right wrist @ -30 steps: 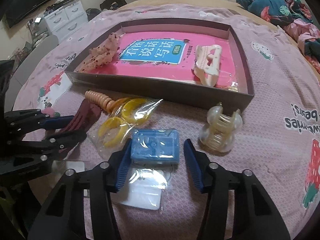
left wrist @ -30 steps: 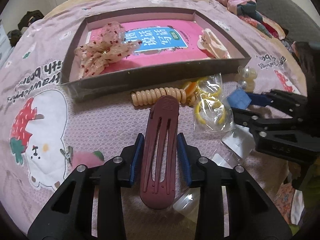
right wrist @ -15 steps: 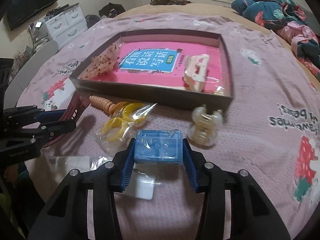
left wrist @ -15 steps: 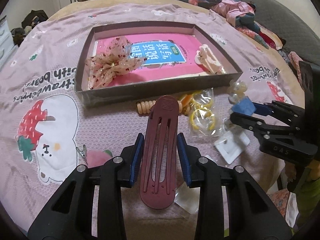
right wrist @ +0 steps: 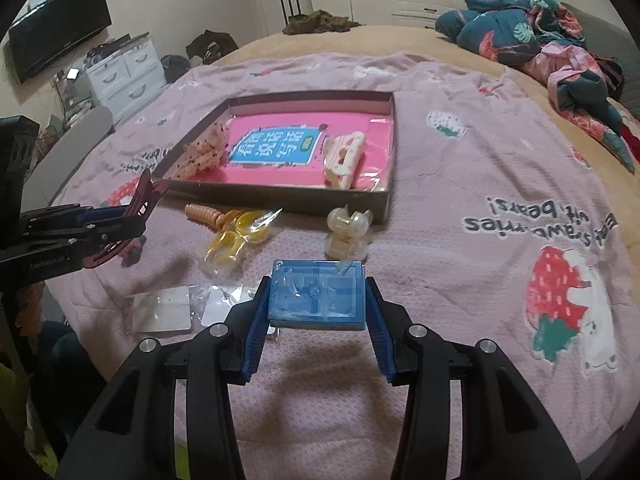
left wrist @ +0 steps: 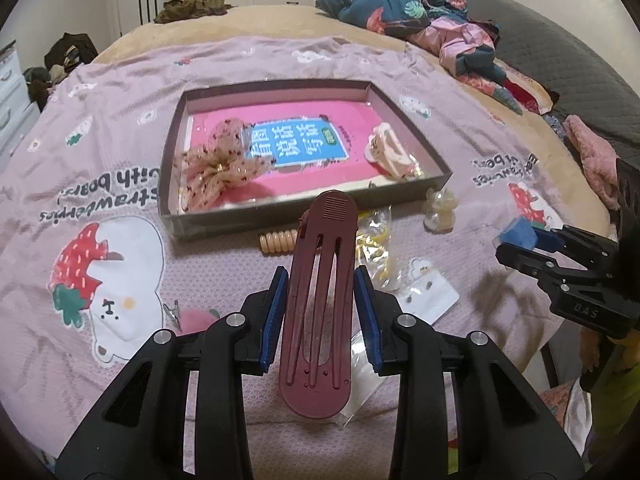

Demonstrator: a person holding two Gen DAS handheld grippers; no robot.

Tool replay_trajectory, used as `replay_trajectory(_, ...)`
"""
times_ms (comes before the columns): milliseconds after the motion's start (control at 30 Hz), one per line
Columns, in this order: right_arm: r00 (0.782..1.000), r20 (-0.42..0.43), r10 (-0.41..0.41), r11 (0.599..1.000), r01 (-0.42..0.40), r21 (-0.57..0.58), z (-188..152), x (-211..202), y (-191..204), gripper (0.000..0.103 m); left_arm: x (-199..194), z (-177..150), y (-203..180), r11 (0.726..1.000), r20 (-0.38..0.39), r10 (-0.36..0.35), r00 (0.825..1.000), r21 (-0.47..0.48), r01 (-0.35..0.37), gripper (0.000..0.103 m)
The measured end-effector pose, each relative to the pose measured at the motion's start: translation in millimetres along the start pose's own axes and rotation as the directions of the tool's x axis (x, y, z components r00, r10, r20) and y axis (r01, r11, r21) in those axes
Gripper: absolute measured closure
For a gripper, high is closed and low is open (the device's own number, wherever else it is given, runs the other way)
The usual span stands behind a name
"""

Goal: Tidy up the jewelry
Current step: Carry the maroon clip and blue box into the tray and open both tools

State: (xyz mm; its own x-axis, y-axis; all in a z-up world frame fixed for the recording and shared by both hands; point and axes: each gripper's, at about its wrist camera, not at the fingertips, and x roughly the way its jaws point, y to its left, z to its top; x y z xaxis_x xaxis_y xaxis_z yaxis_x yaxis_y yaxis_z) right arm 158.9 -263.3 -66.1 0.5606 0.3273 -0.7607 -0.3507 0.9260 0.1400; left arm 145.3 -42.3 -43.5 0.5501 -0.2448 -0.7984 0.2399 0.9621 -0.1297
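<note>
My left gripper [left wrist: 321, 312] is shut on a long maroon hair clip [left wrist: 320, 304] and holds it above the bedspread, short of the brown tray [left wrist: 424, 140]. My right gripper [right wrist: 317, 312] is shut on a blue plastic box [right wrist: 317, 295], also held above the bed; it shows at the right of the left wrist view [left wrist: 516, 236]. The tray holds a dotted fabric bow [left wrist: 218, 168] at its left and a cream claw clip [left wrist: 390, 152] at its right, over a pink book.
On the bedspread in front of the tray lie a peach coil hair tie [left wrist: 276, 240], bagged yellow rings [right wrist: 234, 234], a clear claw clip [right wrist: 350, 232], and earring cards [left wrist: 428, 292]. Clothes [left wrist: 420, 12] are piled at the far right. A dresser [right wrist: 124, 72] stands at the left.
Both grippers have lifted and pulled back from the bed with their items held. The right gripper closed on the blue box and raised it off the earring cards.
</note>
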Motion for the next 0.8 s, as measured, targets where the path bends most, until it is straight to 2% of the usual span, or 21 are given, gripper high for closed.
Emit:
replay_trajectory(333,0.997,0.07,0.006,1.0,-0.005,-0.021,27.5,-21.1,2.4,0.06,-16.7,24.6,7.0,1.0,0.05,0.019,0.999,-0.021,-0.018,0.077)
replay_trajectory(800,0.989,0.146,0.035,0.998,-0.026,-0.065,83.4,-18.7,13.0,0.059,-19.4,74.4,25.9,0.999,0.101,0.029,0.995,-0.048,-0.024,0.077)
